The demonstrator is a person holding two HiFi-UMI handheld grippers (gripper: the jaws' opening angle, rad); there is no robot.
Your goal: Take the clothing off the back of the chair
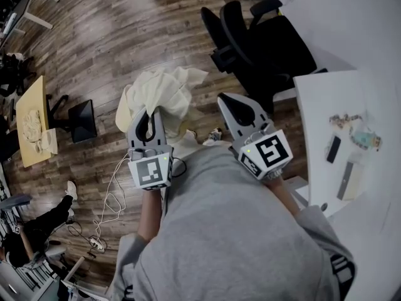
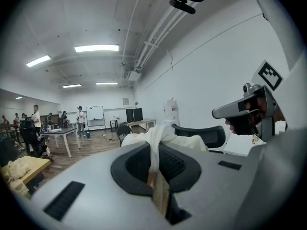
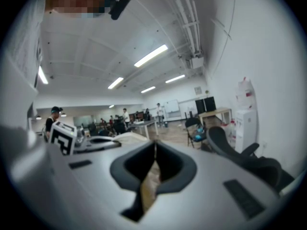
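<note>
A cream piece of clothing [image 1: 164, 91] hangs bunched from my left gripper [image 1: 152, 110], which is shut on a fold of it. In the left gripper view the cloth [image 2: 160, 134] runs up out of the closed jaws of that gripper [image 2: 154, 145]. The black office chair [image 1: 263, 49] stands to the upper right, its back bare. My right gripper [image 1: 225, 99] is held beside the left one, shut with nothing in it. In the right gripper view its jaws [image 3: 154, 147] meet in a thin line, and the chair [image 3: 249, 162] is at the right.
A white table [image 1: 326, 105] with a phone and small items is at the right. At the left stand a small wooden table [image 1: 30, 121] and a black stool [image 1: 83, 119]. Cables [image 1: 109, 205] trail over the wood floor. A seated person's leg [image 1: 53, 215] is at the lower left.
</note>
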